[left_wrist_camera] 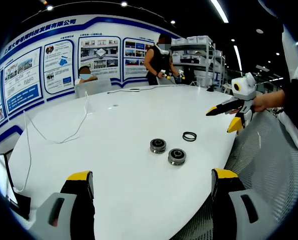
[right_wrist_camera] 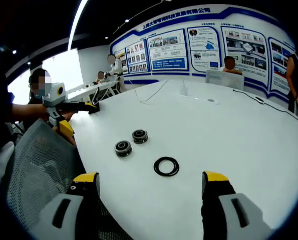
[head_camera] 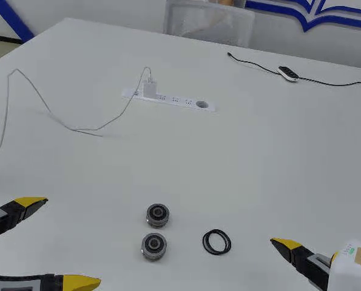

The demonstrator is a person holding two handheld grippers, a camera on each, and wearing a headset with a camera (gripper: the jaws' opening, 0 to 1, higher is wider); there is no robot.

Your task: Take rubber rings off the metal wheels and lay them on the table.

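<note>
Jaws of the left gripper (left_wrist_camera: 152,175) and right gripper (right_wrist_camera: 151,177) were spread wide, gripping nothing.
Each gripper hovered to its own side of the two metal wheels (head_camera: 158,214), probably held clear because the job looked nearly finished. Two rubber rings (head_camera: 216,242), overlapping, lay flat on the table (head_camera: 259,157) just right of the nearer wheel (head_camera: 153,245), not touching it. Whether either wheel carried another ring could not be told.

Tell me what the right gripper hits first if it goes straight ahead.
Likely the black rubber rings on the table, dead ahead of the right gripper, jaws open; the wheels lie off that line. Height unclear.
</note>
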